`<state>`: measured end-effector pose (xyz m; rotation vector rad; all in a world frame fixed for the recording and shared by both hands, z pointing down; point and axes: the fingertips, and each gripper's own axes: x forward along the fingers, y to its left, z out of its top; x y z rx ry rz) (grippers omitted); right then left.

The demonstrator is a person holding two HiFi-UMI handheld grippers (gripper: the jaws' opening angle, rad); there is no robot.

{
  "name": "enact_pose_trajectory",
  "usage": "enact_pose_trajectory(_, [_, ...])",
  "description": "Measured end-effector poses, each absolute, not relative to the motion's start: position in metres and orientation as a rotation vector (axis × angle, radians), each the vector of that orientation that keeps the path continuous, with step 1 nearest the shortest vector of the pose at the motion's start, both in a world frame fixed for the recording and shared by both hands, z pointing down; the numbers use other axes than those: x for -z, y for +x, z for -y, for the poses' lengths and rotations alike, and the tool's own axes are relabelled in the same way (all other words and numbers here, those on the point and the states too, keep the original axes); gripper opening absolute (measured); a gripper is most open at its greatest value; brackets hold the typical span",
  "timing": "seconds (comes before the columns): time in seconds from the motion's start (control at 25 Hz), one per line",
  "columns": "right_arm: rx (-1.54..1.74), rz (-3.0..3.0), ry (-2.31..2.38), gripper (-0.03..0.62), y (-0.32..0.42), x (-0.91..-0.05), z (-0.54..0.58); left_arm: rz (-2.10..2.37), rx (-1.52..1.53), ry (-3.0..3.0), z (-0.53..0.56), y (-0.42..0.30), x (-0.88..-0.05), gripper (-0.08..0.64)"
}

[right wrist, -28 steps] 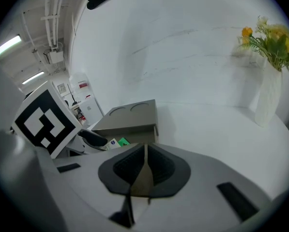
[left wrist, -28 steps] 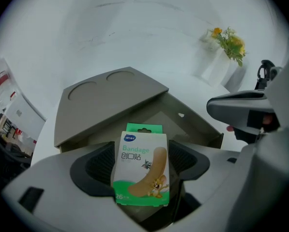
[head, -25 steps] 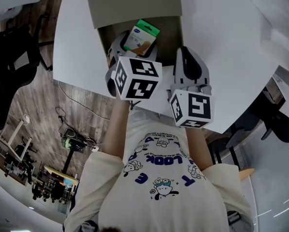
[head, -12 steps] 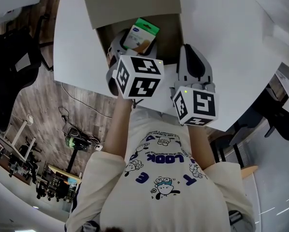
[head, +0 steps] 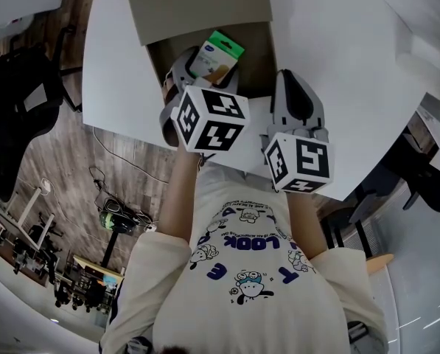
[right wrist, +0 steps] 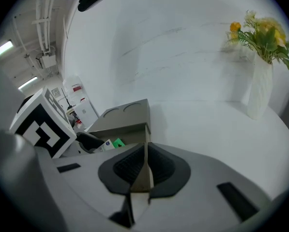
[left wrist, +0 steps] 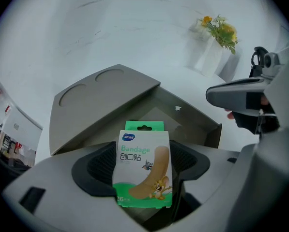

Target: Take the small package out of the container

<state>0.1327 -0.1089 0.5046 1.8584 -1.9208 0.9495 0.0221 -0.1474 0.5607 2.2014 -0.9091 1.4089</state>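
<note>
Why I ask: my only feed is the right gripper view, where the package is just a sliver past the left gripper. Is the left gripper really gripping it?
Observer: Yes. The left gripper view shows the left gripper with its tongs pressed on both side edges of the bandage package.
Operator: Which way up?
Observer: Upright, printed face toward that camera, green tab on top.
Operator: Clear of the box?
Observer: In the head view it hangs over the open mouth of the cardboard box, not over the white table; its height I cannot tell.
</note>
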Motion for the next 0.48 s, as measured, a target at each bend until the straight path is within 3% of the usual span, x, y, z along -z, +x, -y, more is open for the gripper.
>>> enact_pose_trajectory(0.48, [-0.880, 1.954, 1.882, 0.041, 0.129, -0.483, 0.109, 0.951, -1.236, 2.324, 0.149, 0.030, -0.516, 0.336])
